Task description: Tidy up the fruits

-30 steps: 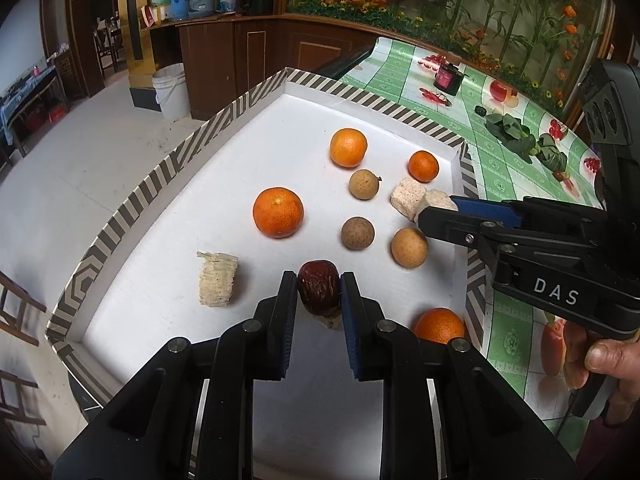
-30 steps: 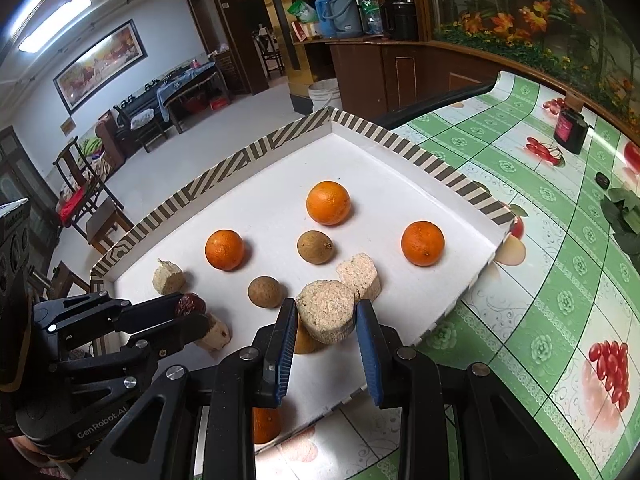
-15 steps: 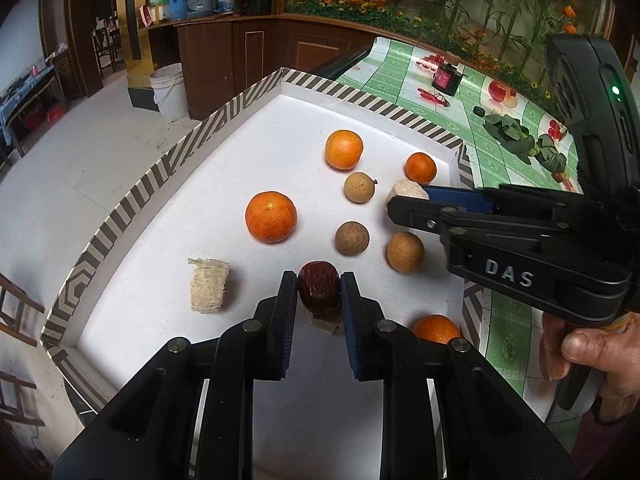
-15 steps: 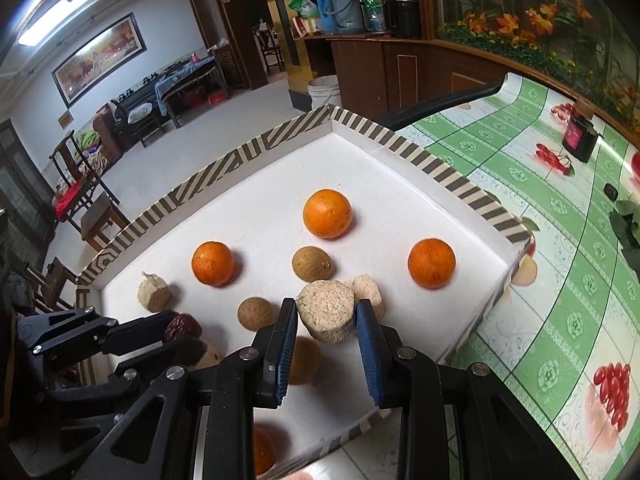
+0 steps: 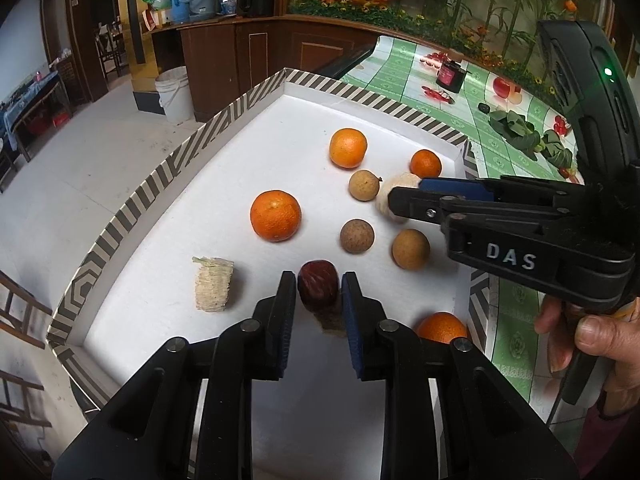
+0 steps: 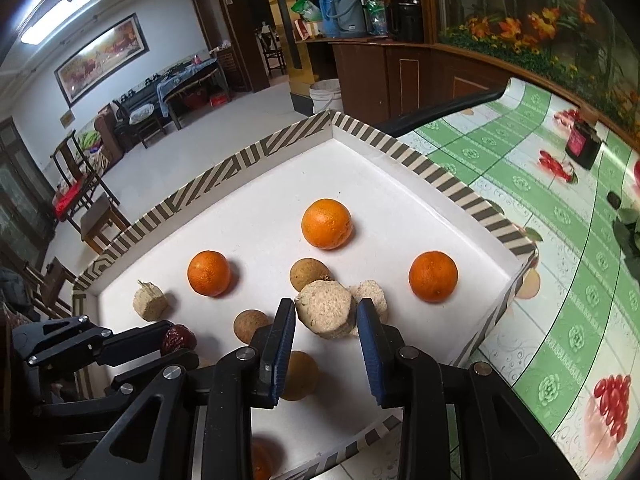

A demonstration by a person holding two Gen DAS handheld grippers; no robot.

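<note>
Your left gripper (image 5: pixel 317 294) brackets the dark red wrinkled date (image 5: pixel 317 290). Its jaws have just been opening; the date sits between the blue pads, and a gap shows on the left side, so judge the grip released. A pale corn-cob piece partly hidden beneath the date appears to carry it. Draw straight back along the fingers so neither pad drags the date off that perch.

Your right gripper (image 6: pixel 326 316) brackets the tan cylindrical corn-cob section (image 6: pixel 327 312), which lies against a second cob piece (image 6: pixel 370 294). Its jaws stand slightly parted; the left pad is close to the cob, the right pad shows a gap. Whether the cob bears fully on the floor of the white tray with the striped rim (image 6: pixel 256 152) cannot be told. Confirm contact before you widen further.

Beyond lie three brown round longans (image 5: pixel 357 236), then small oranges (image 6: pixel 327 224). Keep both retreats clear of these, since round fruit will likely roll if nudged.
</note>
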